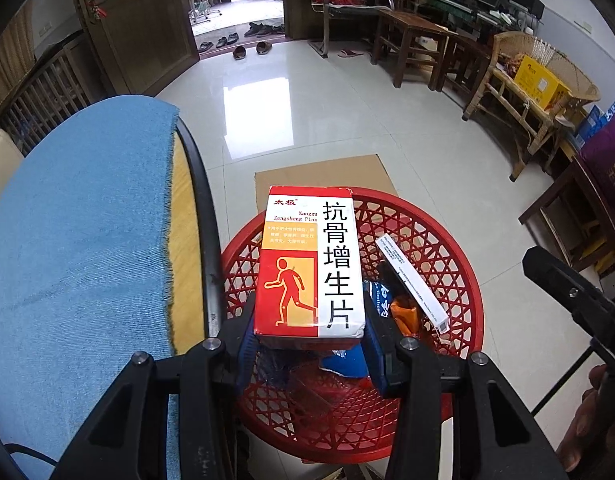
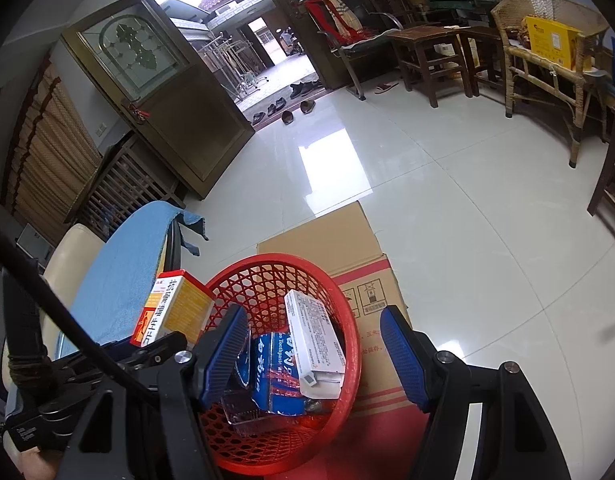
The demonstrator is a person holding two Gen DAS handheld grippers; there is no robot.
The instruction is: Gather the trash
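My left gripper (image 1: 309, 344) is shut on a red, white and orange medicine box (image 1: 309, 264) and holds it above the red mesh basket (image 1: 459, 280). The basket holds a long white box (image 1: 411, 284), a blue toothpaste box (image 1: 377, 300) and other wrappers. In the right wrist view the same medicine box (image 2: 173, 308) hangs at the left rim of the basket (image 2: 347, 320). My right gripper (image 2: 313, 356) is open and empty over the basket, above the white box (image 2: 313, 336) and the blue toothpaste box (image 2: 275, 372).
The basket stands on flattened cardboard (image 2: 331, 240) on a white tiled floor. A table with a blue cloth (image 1: 79, 240) is at the left. Wooden stools (image 1: 411, 40), a wicker chair (image 1: 523, 92) and an open door (image 2: 159, 92) lie farther off.
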